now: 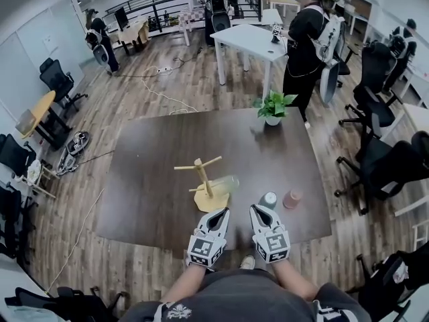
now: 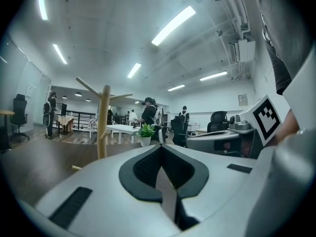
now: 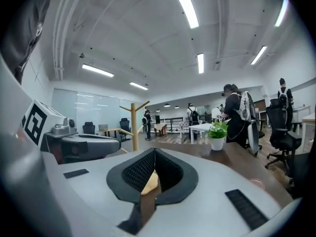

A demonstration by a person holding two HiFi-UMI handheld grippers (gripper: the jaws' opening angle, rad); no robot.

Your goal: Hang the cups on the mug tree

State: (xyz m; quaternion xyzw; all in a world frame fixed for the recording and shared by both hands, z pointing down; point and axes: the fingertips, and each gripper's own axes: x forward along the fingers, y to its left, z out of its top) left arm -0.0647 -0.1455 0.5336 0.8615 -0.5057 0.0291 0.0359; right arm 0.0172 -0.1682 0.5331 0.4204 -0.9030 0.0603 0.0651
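Fingers [image 2: 144, 171] on the left gripper [image 2: 161, 152] are pressed flat together with nothing between them. Same deal on the right gripper [image 3: 154, 153]: shut tight and empty. In the head view both grippers sit side by side over the near edge of the bench [image 1: 154, 180], pointing out across it.

The wooden mug tree [image 1: 203, 178] stands on its round base just ahead of the left gripper. A clear greenish cup [image 1: 226, 183] is tipped on its side, right up against the right side of the trunk. Honestly I can't tell if it's hooked on a peg or just leaning there.

Two more cups stand upright on the bench to the right of the tree. The grey cup [image 1: 269, 198] is just in front of the right gripper's fingers. The pink cup [image 1: 292, 199] is just beside it, further right. Both are too small to see if anything's inside.

Over at the far edge of the bench there's a white pot [image 1: 273, 120] with a leafy green plant [image 1: 273, 103] in it. Behind that, a few people [image 1: 303, 42] are standing around a white table [image 1: 249, 40], and there are office chairs [image 1: 375, 166] off to the sides.
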